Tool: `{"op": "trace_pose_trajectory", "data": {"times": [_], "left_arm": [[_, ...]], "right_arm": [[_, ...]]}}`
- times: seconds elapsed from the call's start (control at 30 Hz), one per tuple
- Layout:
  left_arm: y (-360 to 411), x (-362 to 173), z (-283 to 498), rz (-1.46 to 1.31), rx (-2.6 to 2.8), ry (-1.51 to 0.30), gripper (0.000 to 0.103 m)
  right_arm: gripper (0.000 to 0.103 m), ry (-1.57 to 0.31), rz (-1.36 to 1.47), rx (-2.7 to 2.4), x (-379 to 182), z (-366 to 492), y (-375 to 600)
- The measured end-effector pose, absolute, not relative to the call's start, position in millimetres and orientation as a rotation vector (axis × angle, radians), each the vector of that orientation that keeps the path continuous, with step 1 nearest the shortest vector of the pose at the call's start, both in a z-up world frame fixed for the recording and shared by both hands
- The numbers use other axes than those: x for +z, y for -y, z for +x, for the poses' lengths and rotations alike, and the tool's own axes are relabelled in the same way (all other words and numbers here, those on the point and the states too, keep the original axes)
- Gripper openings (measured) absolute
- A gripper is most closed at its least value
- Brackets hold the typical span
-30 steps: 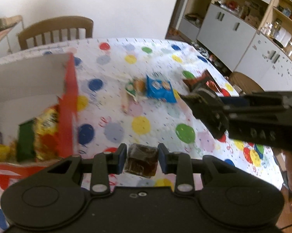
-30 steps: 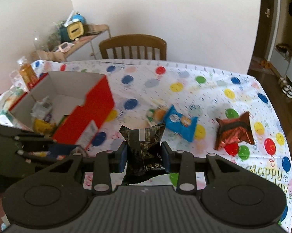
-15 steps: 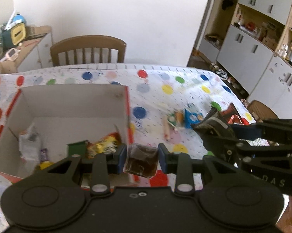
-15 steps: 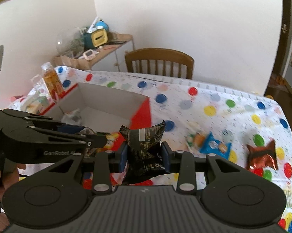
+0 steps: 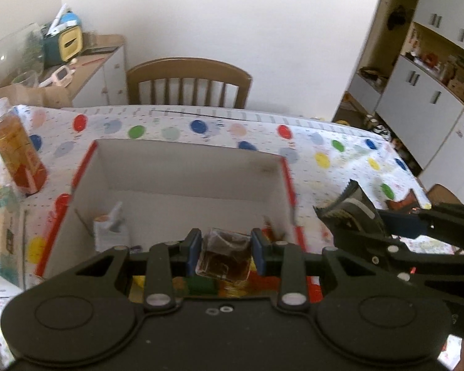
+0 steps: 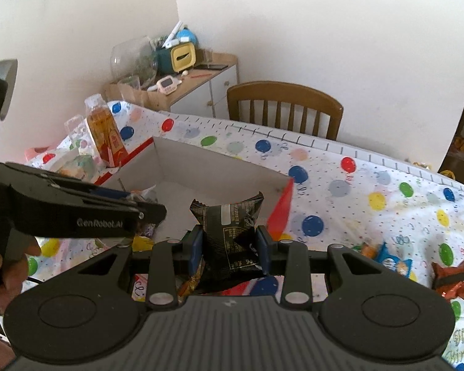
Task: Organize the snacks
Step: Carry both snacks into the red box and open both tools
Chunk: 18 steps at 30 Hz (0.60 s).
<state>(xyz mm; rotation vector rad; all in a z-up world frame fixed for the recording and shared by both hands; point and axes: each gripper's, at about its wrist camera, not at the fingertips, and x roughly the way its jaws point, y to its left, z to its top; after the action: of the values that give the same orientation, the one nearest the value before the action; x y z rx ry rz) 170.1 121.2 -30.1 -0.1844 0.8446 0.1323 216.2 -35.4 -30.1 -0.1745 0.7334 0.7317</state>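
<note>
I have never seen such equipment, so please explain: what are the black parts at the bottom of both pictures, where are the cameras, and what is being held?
There is no robot. A person carries a hand-held tool in each hand, and each tool ends in two-finger tongs. A camera sits on each tool and looks forward along its fingers, so the black shape at the bottom is the tool itself.

In the left tool's view, the left tongs grip a small brown snack packet over an open red-and-white box that already holds some snacks. In the right tool's view, the right tongs grip a black snack packet.

On the balloon tablecloth lie a blue packet and a reddish-brown one. A drink bottle stands beside the box.
</note>
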Motion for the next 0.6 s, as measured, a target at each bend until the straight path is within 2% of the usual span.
{"op": "trace_pose_trajectory", "data": {"times": [0.6], "left_arm": [[-197.8, -81.2, 200.9, -0.213, 0.270, -0.937, 0.032]], "right_arm": [[0.035, -0.824, -0.324, 0.776, -94.3, 235.6, -47.1]]}}
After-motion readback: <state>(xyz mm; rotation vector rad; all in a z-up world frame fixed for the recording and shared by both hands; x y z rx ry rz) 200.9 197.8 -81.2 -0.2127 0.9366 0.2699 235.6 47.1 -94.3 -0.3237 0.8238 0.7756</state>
